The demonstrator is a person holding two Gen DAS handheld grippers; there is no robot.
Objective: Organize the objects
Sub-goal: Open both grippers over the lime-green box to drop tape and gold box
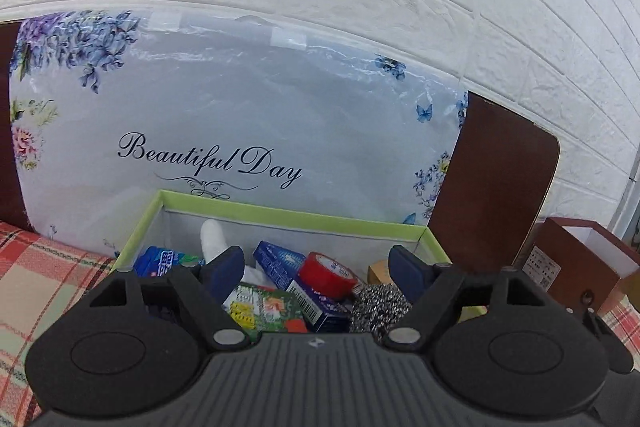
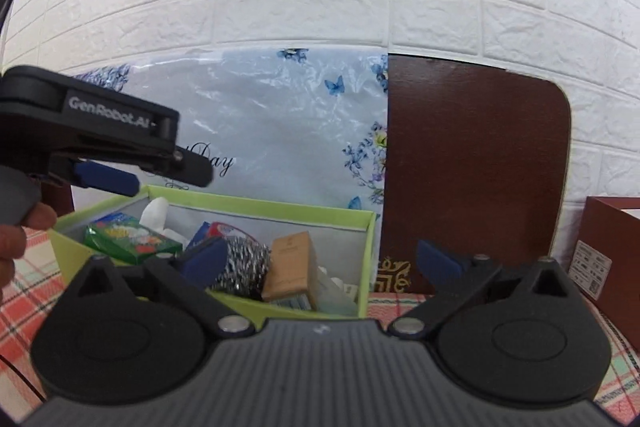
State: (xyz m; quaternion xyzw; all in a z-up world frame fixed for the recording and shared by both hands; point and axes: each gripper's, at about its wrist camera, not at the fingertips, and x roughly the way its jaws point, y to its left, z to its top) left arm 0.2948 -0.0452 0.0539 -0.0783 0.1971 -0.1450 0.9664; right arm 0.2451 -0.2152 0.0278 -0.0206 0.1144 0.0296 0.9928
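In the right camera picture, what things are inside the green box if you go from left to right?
Green packet → white cloth → shiny steel scrubber → tan box, all lying in the green box.

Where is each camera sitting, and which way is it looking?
Left wrist: on the left gripper, looking over its open blue fingers into the green box; no hand shows.
Right wrist: on the right gripper, facing the same box from further right; fingertips of a hand and the left gripper show.
Both share the box, steel scourer and flowered bag.
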